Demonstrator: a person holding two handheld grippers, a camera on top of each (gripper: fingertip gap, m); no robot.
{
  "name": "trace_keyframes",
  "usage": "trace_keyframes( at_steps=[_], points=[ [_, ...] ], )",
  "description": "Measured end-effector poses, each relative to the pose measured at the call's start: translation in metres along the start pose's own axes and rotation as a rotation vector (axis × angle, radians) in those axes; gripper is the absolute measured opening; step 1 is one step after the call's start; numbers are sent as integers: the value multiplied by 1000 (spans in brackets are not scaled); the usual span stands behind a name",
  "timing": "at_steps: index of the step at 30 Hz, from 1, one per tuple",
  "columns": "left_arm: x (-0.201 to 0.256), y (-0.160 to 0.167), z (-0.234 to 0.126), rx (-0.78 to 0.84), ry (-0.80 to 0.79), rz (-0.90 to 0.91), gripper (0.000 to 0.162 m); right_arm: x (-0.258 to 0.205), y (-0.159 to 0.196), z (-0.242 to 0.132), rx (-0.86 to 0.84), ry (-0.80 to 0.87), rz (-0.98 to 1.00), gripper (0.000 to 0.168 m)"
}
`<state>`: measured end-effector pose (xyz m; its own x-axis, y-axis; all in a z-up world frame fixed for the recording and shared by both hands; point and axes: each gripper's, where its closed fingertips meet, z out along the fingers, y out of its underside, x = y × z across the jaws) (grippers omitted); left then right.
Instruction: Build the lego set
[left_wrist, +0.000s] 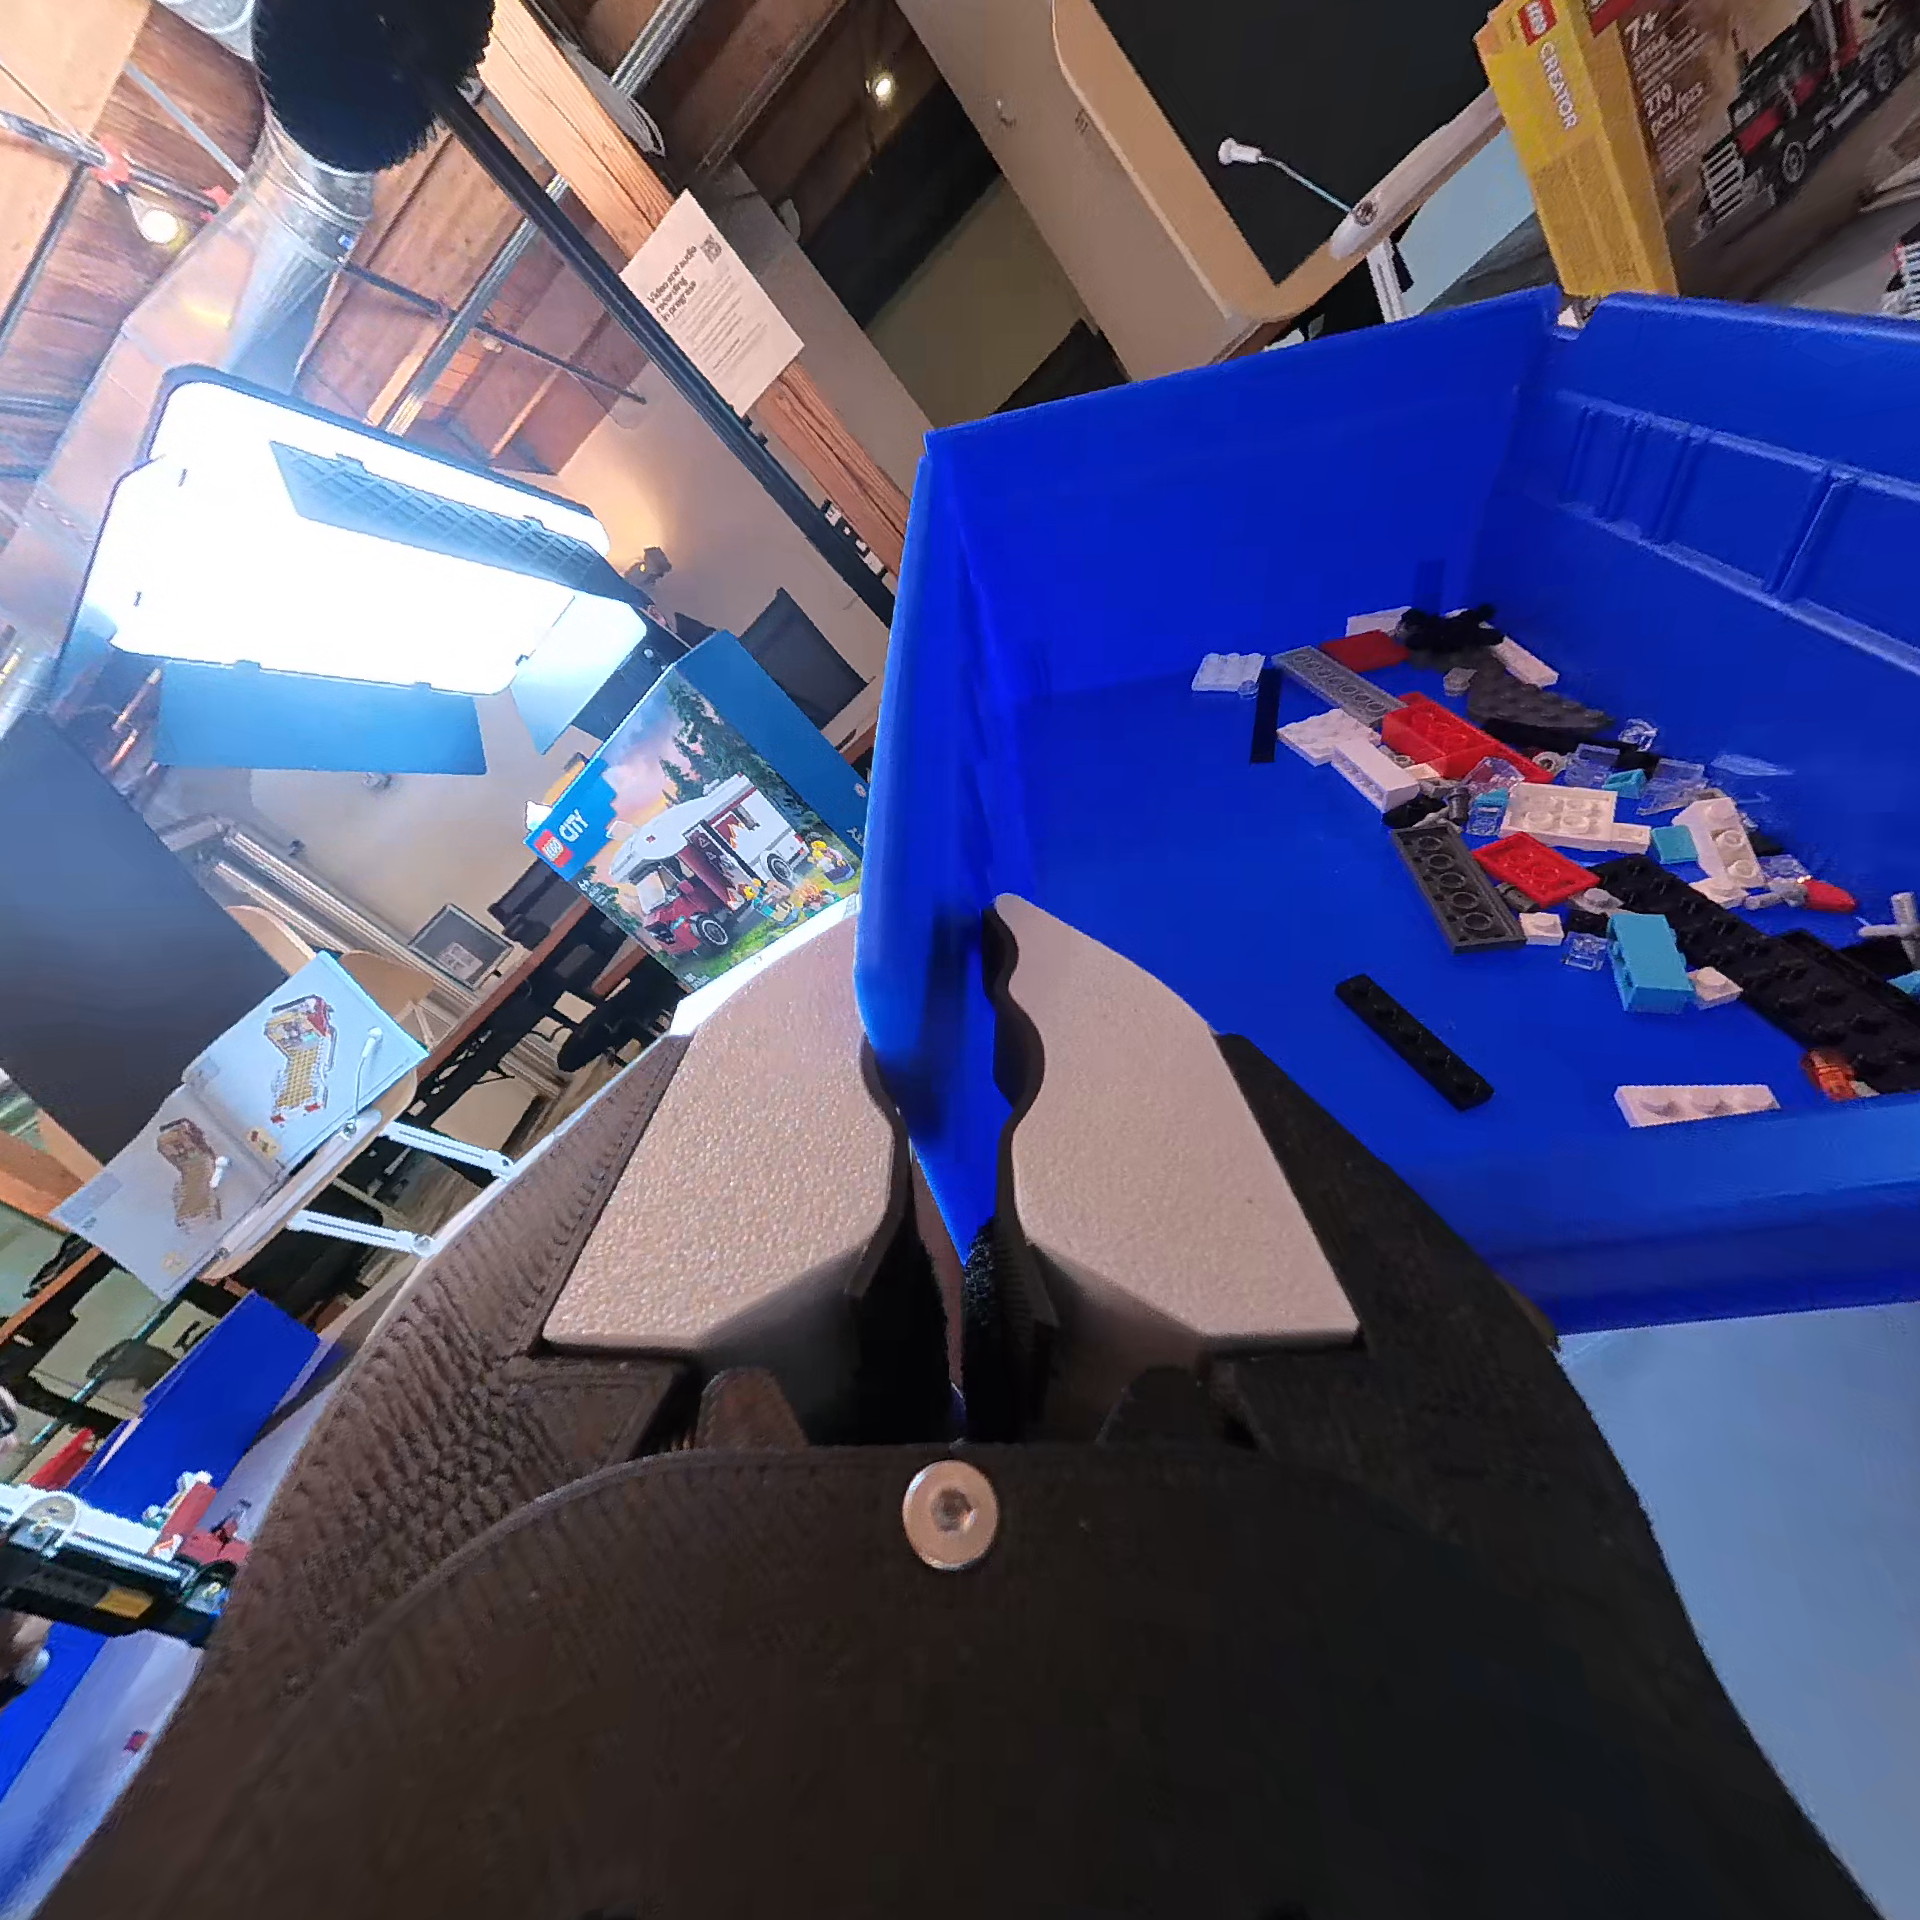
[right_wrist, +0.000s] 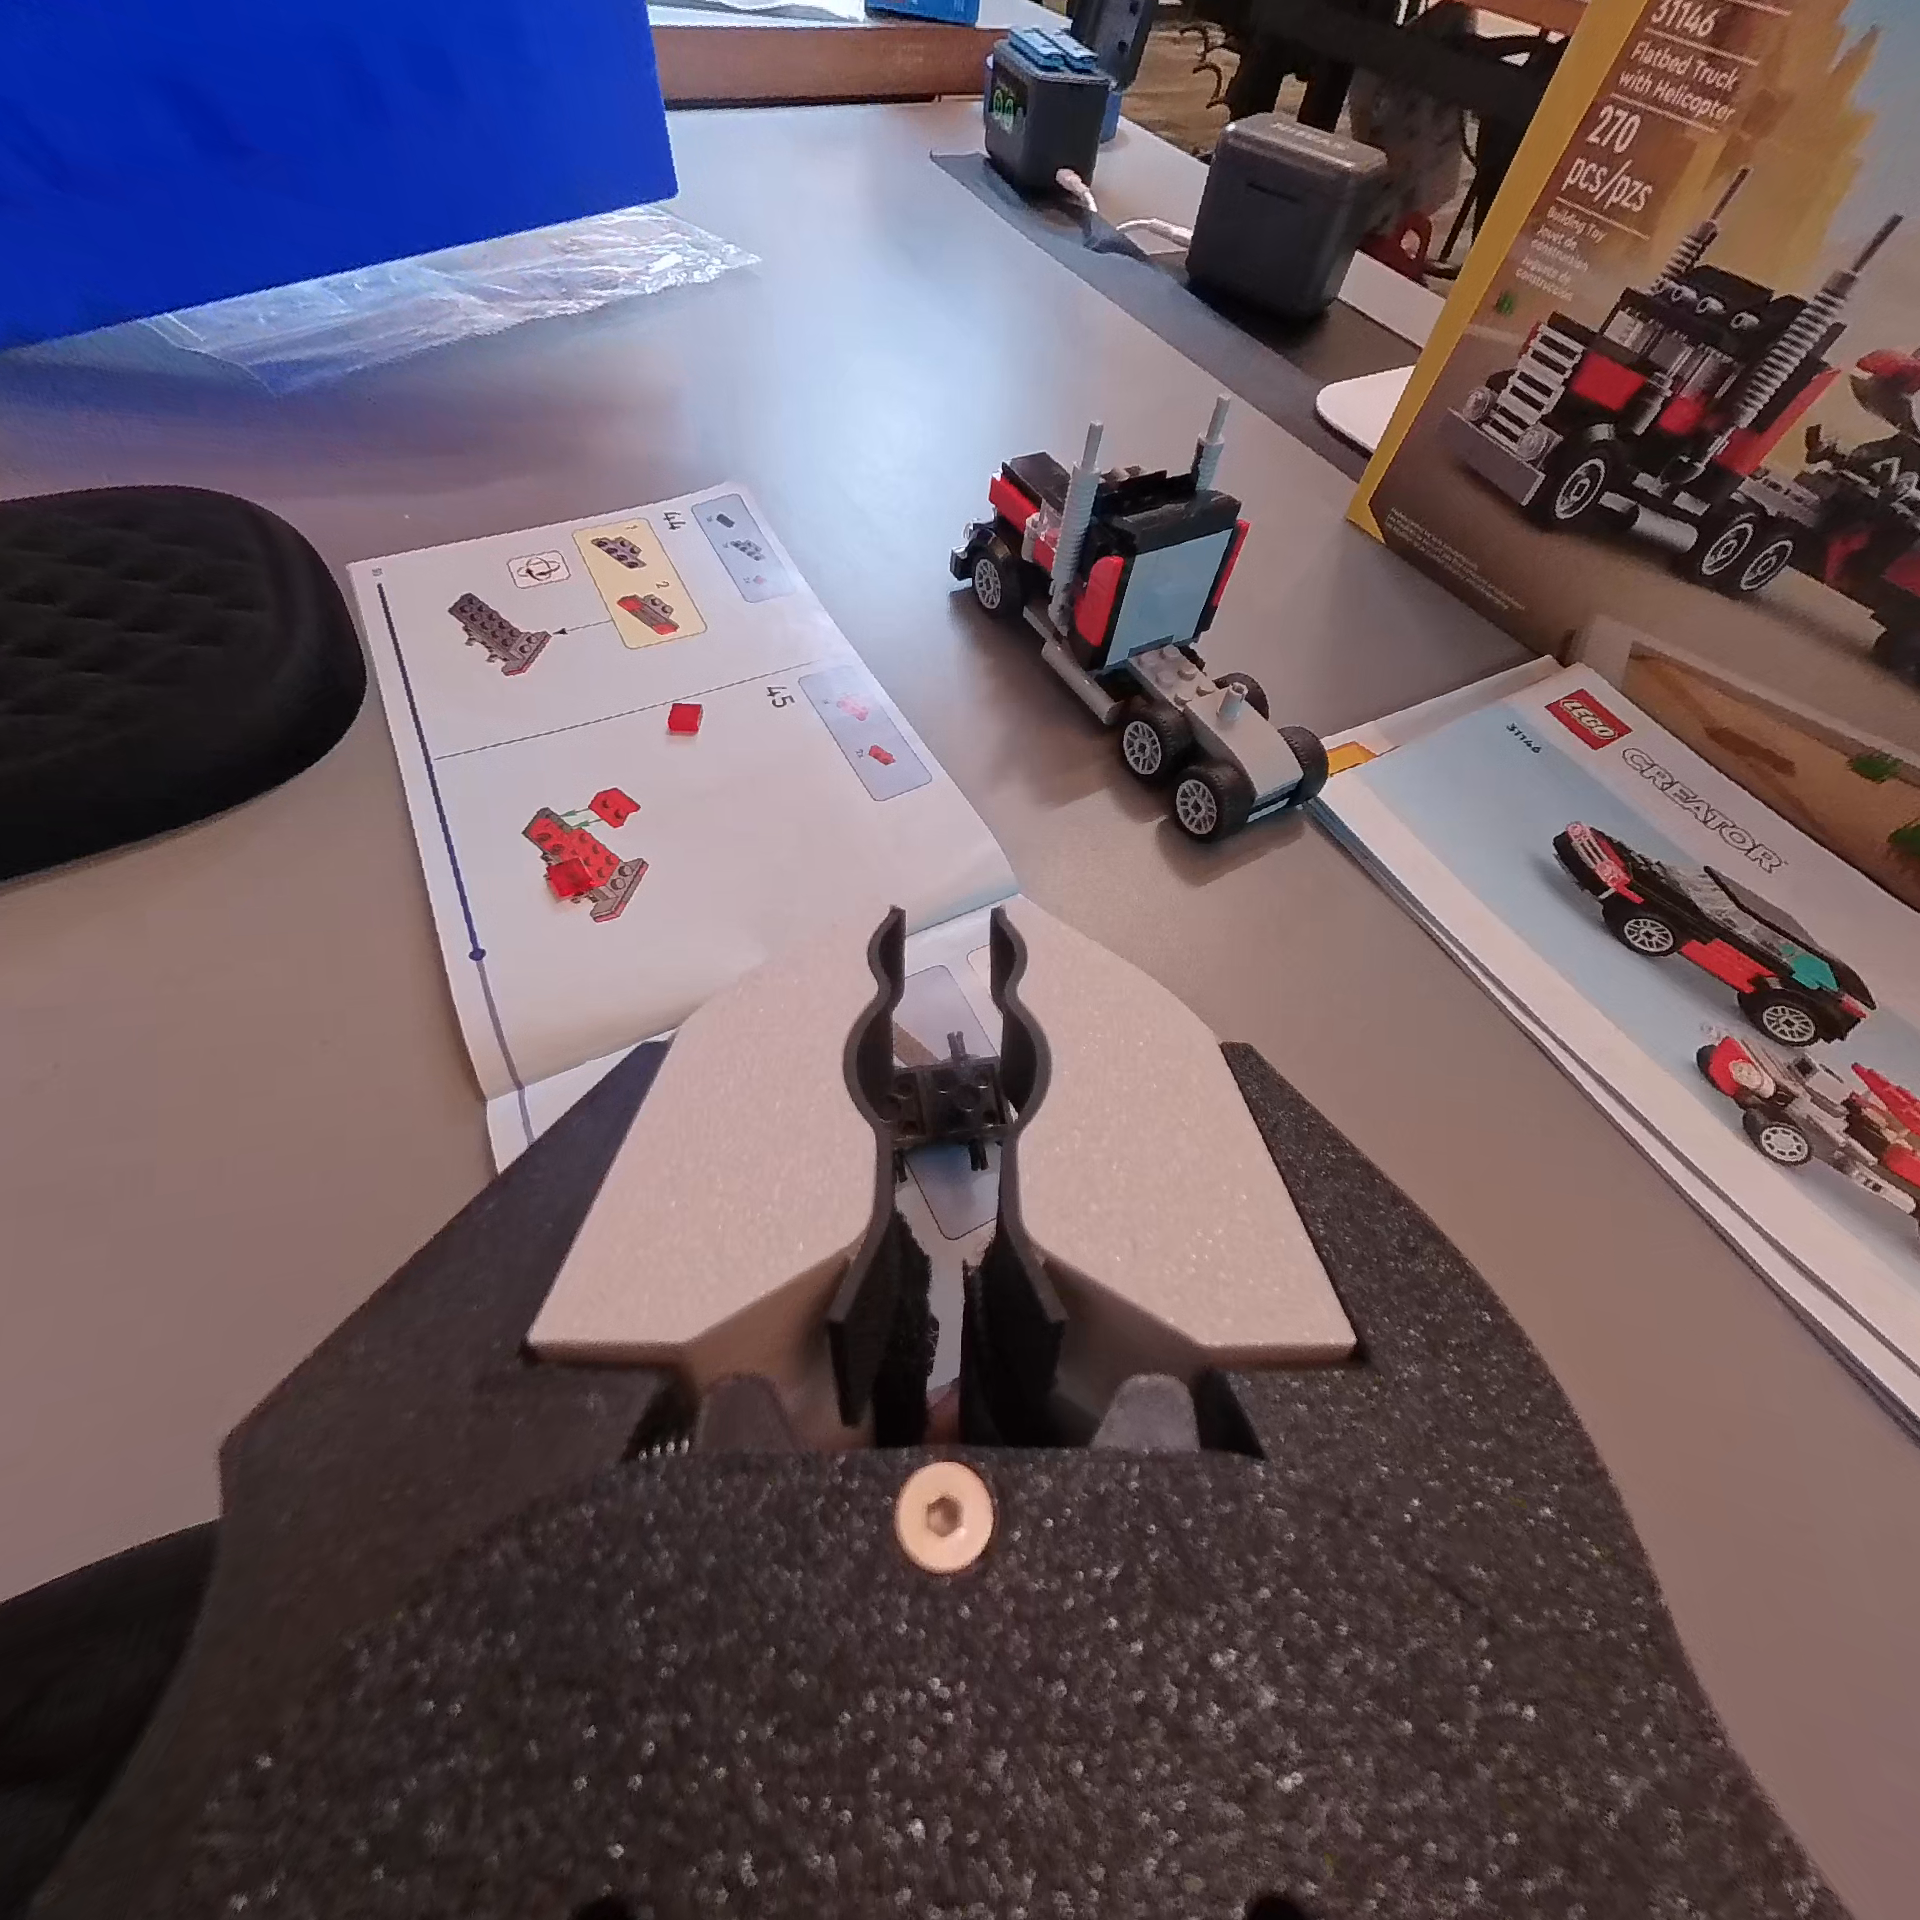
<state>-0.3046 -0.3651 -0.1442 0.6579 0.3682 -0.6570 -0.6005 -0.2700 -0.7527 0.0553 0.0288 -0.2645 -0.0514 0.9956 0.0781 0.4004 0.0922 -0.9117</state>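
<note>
The left tongs (left_wrist: 940, 987) are pinching the near corner wall of the tall blue plastic bin (left_wrist: 1195, 540), one grey finger sitting outside the wall and the other inside, so the jaws are standing narrow with only the wall between them. These tongs are pointing upward and tilted, so the room beyond is showing at a slant. Inside the bin, loose plastic bricks (left_wrist: 1558, 810) in black, red, white, grey and turquoise are lying scattered on the floor, with a long black studded plate (left_wrist: 1413, 1041) lying apart from the heap and nearer the tongs.

The right tongs (right_wrist: 945, 930) are hovering low over the grey bench (right_wrist: 883, 343), pointing forward and slightly down. Their jaws are standing narrowly apart and are gripping a small dark grey brick assembly (right_wrist: 951, 1107) in the rounded notch behind the tips. Beneath and ahead of them, an open white instruction sheet (right_wrist: 644, 748) is lying flat on the bench, with a small red brick (right_wrist: 685, 718) resting on it. To the right of the sheet, a partly built black, red and grey toy truck (right_wrist: 1122, 623) is standing on its wheels, well apart from the tongs. Further right, a closed instruction booklet (right_wrist: 1662, 935) is lying beside the truck, and a yellow-edged set box (right_wrist: 1621, 312) is standing upright behind it.
</note>
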Motion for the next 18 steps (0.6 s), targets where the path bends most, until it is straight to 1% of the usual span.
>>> trace_keyframes(
  at_steps=[9,18],
  points=[
    [-1,6,-2,6,-12,-13,9,0,-1,-1,8,2,0,15],
    [-1,-1,-5,34,-22,15,9,0,-1,-1,9,4,-1,15]
  ],
)
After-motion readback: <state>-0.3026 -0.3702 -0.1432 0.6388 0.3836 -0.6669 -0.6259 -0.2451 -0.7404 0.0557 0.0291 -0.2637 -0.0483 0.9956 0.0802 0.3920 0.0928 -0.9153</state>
